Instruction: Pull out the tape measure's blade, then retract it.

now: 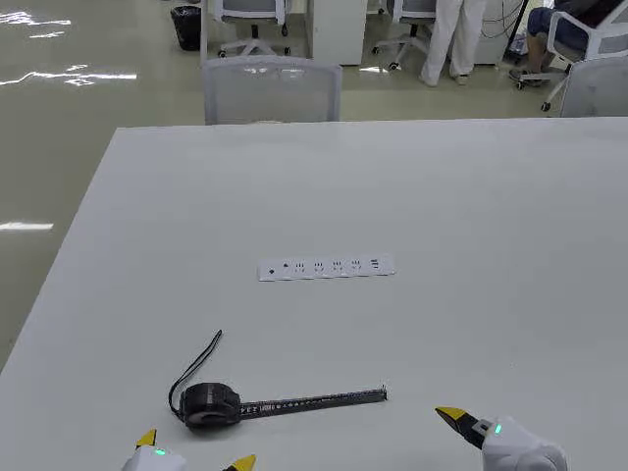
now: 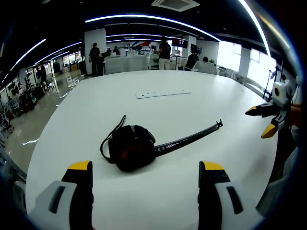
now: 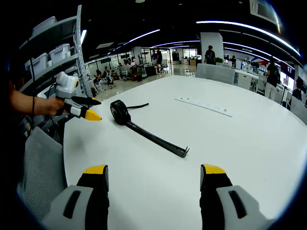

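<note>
The left gripper (image 2: 146,166) and right gripper (image 3: 154,169) were both open and empty, near the tape measure (image 1: 208,403) with its blade (image 1: 314,400) out.

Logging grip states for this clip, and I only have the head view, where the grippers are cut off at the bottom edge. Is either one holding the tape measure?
Observer: No. In the left gripper view the left gripper is open, and the tape measure lies ahead of its tips, apart from both.
Operator: And the right one? I see just one of its yellow tips.
Observer: In the right gripper view the right gripper is open too, with nothing between its jaws. The blade's hook lies ahead of the tips, not touching them.
</note>
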